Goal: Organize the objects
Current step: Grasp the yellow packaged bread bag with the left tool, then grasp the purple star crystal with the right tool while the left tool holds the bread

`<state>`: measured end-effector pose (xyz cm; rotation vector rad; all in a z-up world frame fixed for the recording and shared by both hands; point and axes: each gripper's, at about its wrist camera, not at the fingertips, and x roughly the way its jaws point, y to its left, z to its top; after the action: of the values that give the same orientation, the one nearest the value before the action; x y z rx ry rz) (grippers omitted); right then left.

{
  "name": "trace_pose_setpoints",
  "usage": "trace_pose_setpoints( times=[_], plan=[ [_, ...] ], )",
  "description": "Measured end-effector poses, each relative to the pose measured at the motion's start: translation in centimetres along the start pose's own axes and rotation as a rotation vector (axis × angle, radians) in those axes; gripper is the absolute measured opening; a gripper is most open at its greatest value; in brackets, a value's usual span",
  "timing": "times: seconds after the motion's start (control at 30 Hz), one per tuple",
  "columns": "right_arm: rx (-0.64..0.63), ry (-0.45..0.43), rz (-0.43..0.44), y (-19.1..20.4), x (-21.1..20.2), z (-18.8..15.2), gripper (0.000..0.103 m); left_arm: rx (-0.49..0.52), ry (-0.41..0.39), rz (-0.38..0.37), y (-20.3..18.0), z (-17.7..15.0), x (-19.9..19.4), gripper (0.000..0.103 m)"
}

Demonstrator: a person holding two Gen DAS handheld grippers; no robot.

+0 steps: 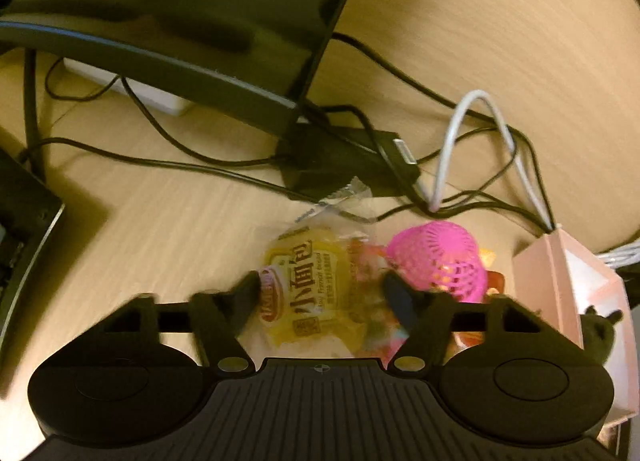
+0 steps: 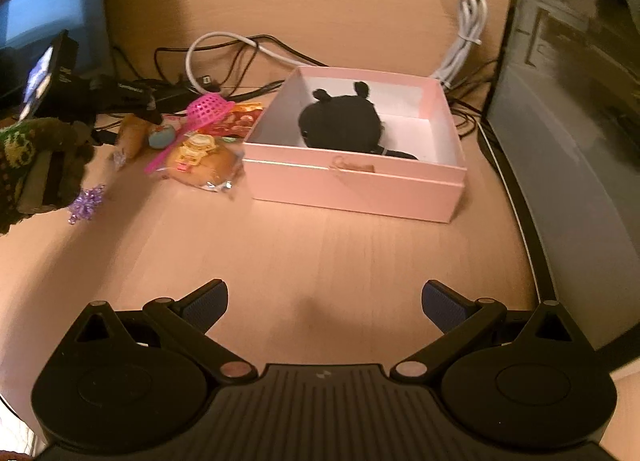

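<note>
Nearest the left wrist camera, the left gripper (image 1: 320,293) is seen with fingers apart, straddling the yellow bread packet (image 1: 310,289) printed "小面包"; no contact is shown. Beside it lies a pink mesh strainer (image 1: 444,257). The right gripper (image 2: 324,303) is held spread and empty over bare tabletop (image 2: 320,245). Closure on the packet is judged next, then transfer to the pink box (image 2: 356,185), where a black plush (image 2: 340,121) is held.

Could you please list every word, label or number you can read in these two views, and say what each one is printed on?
"小面包": large characters on the yellow bread packet between the left gripper fingers.
Red oval brand logo on the same packet: blurred, unreadable.
Small vertical line beside the characters: looks like "French Bread", uncertain.
Gold script on the pink box front: too small to read.
Labels on the wrapped bun and red snack bag: unreadable.
</note>
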<state>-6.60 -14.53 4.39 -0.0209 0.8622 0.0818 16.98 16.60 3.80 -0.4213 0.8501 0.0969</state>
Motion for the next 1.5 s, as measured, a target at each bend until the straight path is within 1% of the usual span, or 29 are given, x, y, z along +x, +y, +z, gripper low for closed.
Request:
trace_pose_setpoints(
  times=[0.03, 0.07, 0.1, 0.13, 0.2, 0.27, 0.37, 0.47, 0.53, 0.63, 0.67, 0.77, 0.87, 0.97, 1.1, 1.13, 1.2, 1.23, 1.27, 1.33, 1.4, 1.5],
  plan=[
    [0.003, 0.0, -0.002, -0.1, 0.0, -0.1, 0.103, 0.012, -0.009, 0.01, 0.0, -0.2, -0.5, 0.056],
    [0.005, 0.0, -0.002, 0.0, -0.1, -0.1, 0.103, 0.023, -0.011, 0.031, -0.1, -0.4, -1.1, 0.055],
    [0.004, 0.0, 0.002, 0.0, -0.1, 0.0, 0.103, 0.031, -0.013, 0.031, -0.1, -0.7, -1.7, 0.055],
    [0.0, -0.002, 0.007, 0.2, 0.0, 0.0, 0.103, 0.031, -0.014, 0.009, 0.0, -0.9, -2.4, 0.055],
    [-0.016, -0.007, 0.021, 0.8, 0.1, 0.3, 0.103, 0.026, -0.002, -0.059, 0.6, -1.7, -4.3, 0.055],
    [-0.035, -0.009, 0.044, 1.8, 0.5, 0.7, 0.103, 0.052, 0.004, -0.086, 0.8, -2.9, -6.6, 0.054],
    [-0.078, -0.007, 0.094, 4.3, 1.5, 1.3, 0.103, 0.106, 0.028, -0.092, 1.3, -5.2, -9.8, 0.054],
    [-0.133, -0.004, 0.15, 7.4, 2.6, 2.1, 0.103, 0.126, 0.057, -0.033, 2.8, -7.8, -12.6, 0.054],
    [-0.171, 0.001, 0.189, 9.5, 3.5, 2.6, 0.103, 0.093, 0.054, -0.015, 4.4, -9.2, -14.1, 0.054],
    [-0.236, 0.005, 0.251, 13.0, 4.8, 3.1, 0.103, -0.002, 0.056, 0.011, 7.5, -10.9, -16.3, 0.054],
    [-0.265, 0.0, 0.27, 14.4, 5.3, 3.3, 0.103, -0.021, 0.056, 0.034, 8.5, -11.5, -17.1, 0.054],
    [-0.326, -0.014, 0.312, 18.1, 6.6, 3.8, 0.103, -0.046, 0.061, 0.087, 10.9, -12.6, -19.1, 0.054],
    [-0.354, -0.015, 0.345, 21.5, 8.0, 4.4, 0.103, -0.083, 0.056, 0.102, 12.8, -13.4, -20.9, 0.054],
    [-0.39, -0.018, 0.36, 24.6, 9.6, 5.1, 0.103, -0.122, 0.046, 0.103, 14.4, -13.9, -22.1, 0.054],
    [-0.399, 0.007, 0.335, 27.1, 12.0, 6.0, 0.102, -0.149, 0.04, 0.086, 15.5, -14.5, -23.0, 0.054],
    [-0.388, 0.02, 0.331, 27.4, 12.6, 6.2, 0.101, -0.153, 0.044, 0.08, 15.7, -14.6, -23.0, 0.054],
    [-0.378, 0.055, 0.342, 27.8, 13.5, 6.5, 0.082, -0.15, 0.05, 0.071, 15.8, -14.7, -22.9, 0.054],
    [-0.382, 0.054, 0.333, 28.0, 13.6, 6.5, 0.077, -0.147, 0.051, 0.07, 15.7, -14.8, -22.8, 0.054],
    [-0.396, 0.047, 0.327, 28.3, 13.4, 6.5, 0.062, -0.142, 0.053, 0.068, 15.6, -14.7, -22.7, 0.054],
    [-0.407, 0.062, 0.352, 28.1, 12.6, 6.4, 0.062, -0.133, 0.057, 0.06, 15.2, -14.7, -22.6, 0.054],
    [-0.42, 0.041, 0.349, 27.8, 11.3, 6.1, 0.062, -0.105, 0.07, 0.052, 14.5, -14.4, -22.1, 0.054],
    [-0.425, 0.012, 0.36, 25.8, 8.4, 5.6, 0.062, -0.044, 0.098, 0.03, 12.9, -14.1, -21.3, 0.054]
  ],
)
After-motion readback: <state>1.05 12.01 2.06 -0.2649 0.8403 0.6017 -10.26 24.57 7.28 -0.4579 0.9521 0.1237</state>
